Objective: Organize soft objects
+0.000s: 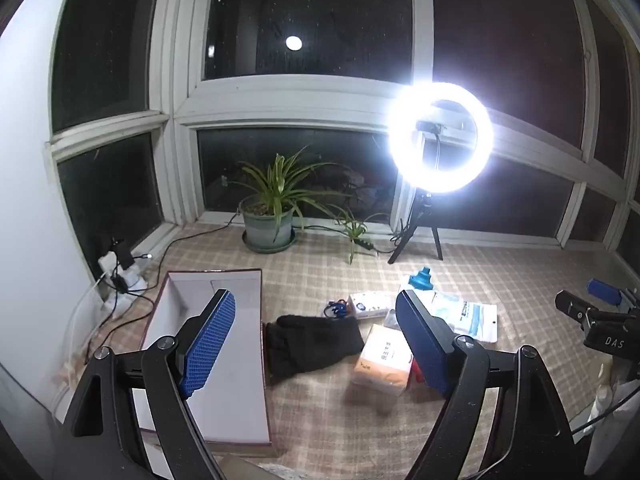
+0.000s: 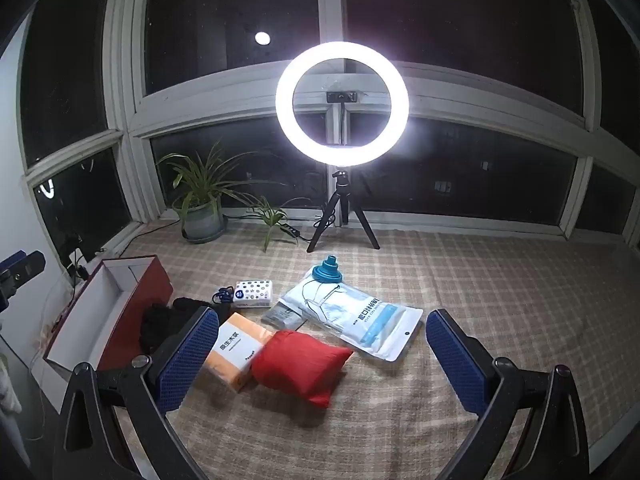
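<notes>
Both claws empty, fingers spread wide: left gripper (image 1: 316, 340), right gripper (image 2: 320, 354). Neither touches anything.

Soft items lie clustered on the checked cloth (image 2: 500, 280), just right of the open red box (image 2: 120, 320), which shows a bare white interior. Black knit gloves (image 1: 312, 342) sit against the box's right wall. Orange tissue pack (image 2: 236, 354) next right, touching the red fabric pouch (image 2: 302, 362). Farther back: small patterned tissue pack (image 2: 253, 293), blue cord bundle (image 2: 224, 295), clear bagged item with blue print (image 2: 360, 320), teal silicone funnel (image 2: 327, 273) at its far end.

Likely step: first pick, nothing boxed yet. Left gripper frames the gloves; close low, across the bunched middle, so both layers come up together. Lift clear of the box wall before swinging left. Right gripper frames the pouch; pinch its centre, since a corner grip may let it sag and drag the tissue pack.
</notes>
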